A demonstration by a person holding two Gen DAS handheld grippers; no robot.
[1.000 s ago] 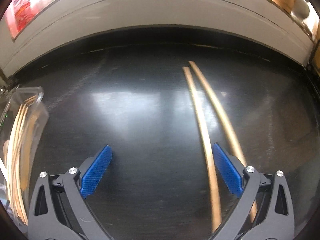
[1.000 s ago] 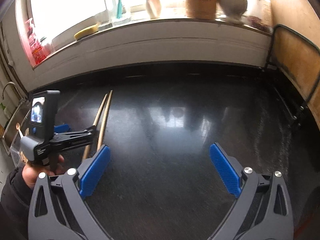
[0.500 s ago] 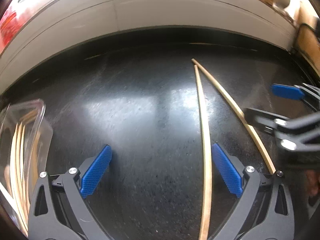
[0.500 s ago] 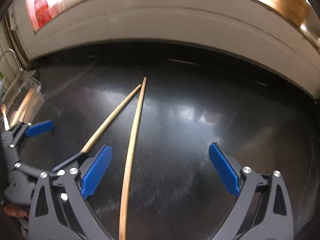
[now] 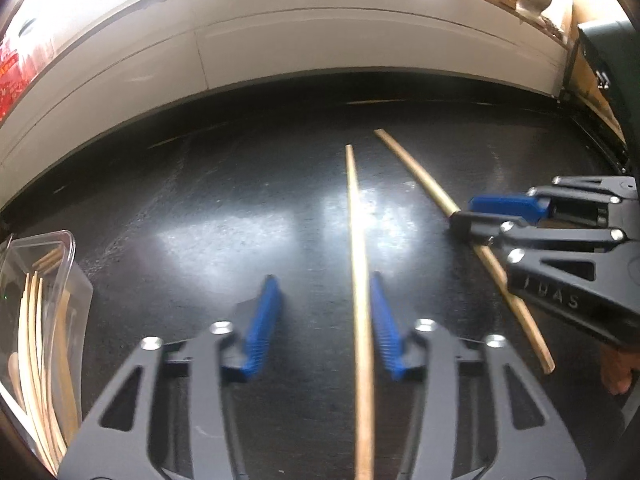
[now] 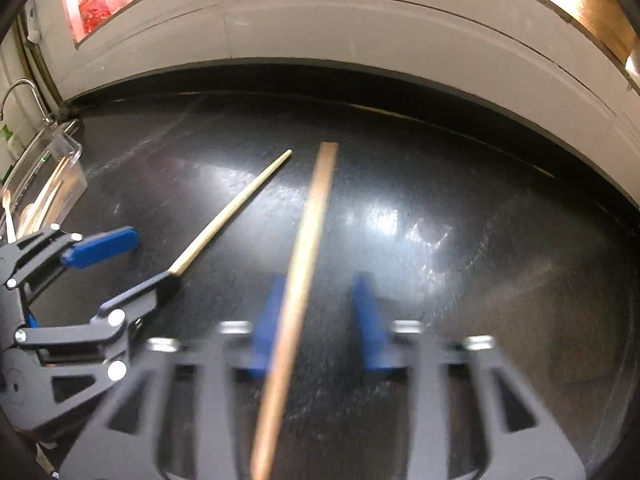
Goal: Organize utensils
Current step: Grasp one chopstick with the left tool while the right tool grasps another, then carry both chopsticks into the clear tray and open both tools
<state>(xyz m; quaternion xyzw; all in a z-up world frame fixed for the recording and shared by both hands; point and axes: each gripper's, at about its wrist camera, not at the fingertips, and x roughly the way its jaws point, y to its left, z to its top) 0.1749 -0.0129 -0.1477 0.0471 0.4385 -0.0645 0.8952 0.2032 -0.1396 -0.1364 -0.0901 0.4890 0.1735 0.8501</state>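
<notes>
"Left wrist view first," says Mia. "What is there?"

"The left gripper (image 5: 324, 320) is low over the black counter (image 5: 200, 200). Its blue pads are partly open. The left stick (image 5: 354, 220) lies between them, just beside the right-side pad and apart from the other."

"Is it holding the stick?"

"No. There is a gap, so it is not squeezing."

"What else is in that view?"

"The right gripper (image 5: 464, 214) comes in from the side. Its fingers sit over the right stick (image 5: 420, 176). I can see that stick's near end on the counter. A clear box (image 5: 60, 264) with more sticks in it is at the far left edge."

"And the right wrist view?"

"It is blurry. The right stick (image 6: 320, 200) runs between the right gripper's (image 6: 316, 312) blue pads, close to the left-side pad. There is a gap on the other side, so the pads are not shut. The stick's near end runs off the bottom. I cannot tell if it touches the counter."

"Does this view show anything new?"

"Yes. It shows the left gripper (image 6: 154, 258) from the side, its fingers spread over the left stick (image 6: 236, 204). It also shows a tap (image 6: 16, 92) behind the box (image 6: 72, 160). The two sticks lie near each other, not touching."
</notes>
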